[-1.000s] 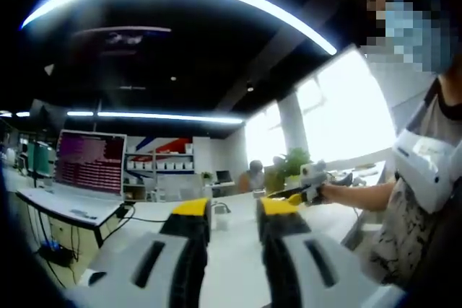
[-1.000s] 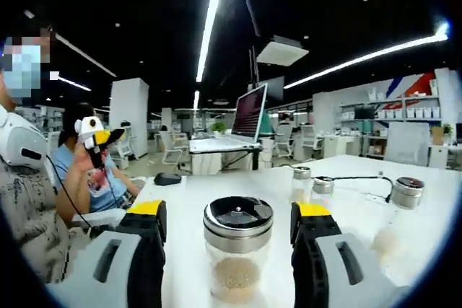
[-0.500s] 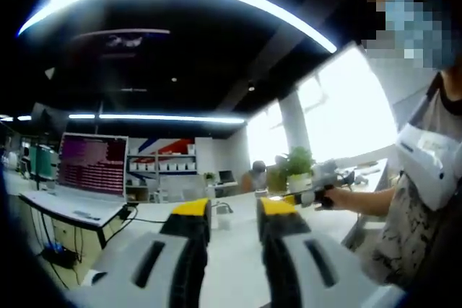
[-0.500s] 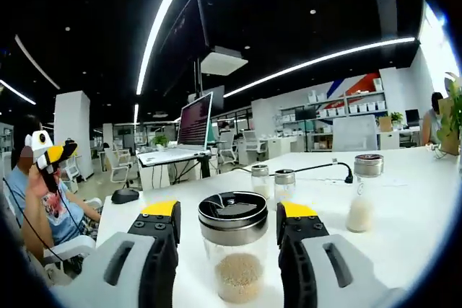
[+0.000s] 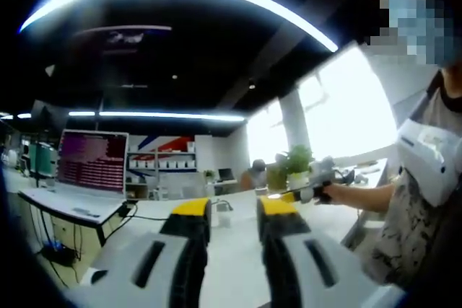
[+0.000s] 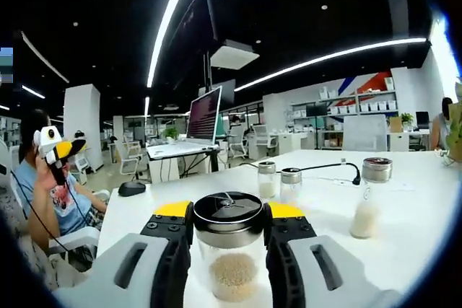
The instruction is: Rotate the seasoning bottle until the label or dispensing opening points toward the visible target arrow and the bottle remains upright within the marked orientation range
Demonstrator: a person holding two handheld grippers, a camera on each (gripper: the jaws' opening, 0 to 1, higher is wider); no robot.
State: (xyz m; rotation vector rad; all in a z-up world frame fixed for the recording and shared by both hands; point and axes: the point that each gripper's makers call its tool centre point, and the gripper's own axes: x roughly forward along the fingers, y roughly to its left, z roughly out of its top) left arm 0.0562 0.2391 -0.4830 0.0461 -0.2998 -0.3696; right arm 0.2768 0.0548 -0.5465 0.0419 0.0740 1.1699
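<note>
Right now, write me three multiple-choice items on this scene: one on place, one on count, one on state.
1. Where is the nearest seasoning bottle?
A. Between the right gripper fingers
B. Beside the laptop
C. On a chair

2. How many other bottles stand farther back on the white table?
A. One
B. Three
C. Five

3. What is the left gripper doing?
A. Gripping a bottle
B. Holding nothing
C. Holding a cable

Answers: 1 A, yellow-tipped fingers press its metal lid; 2 B, two small ones plus a taller one; 3 B, nothing sits between its fingers.
</note>
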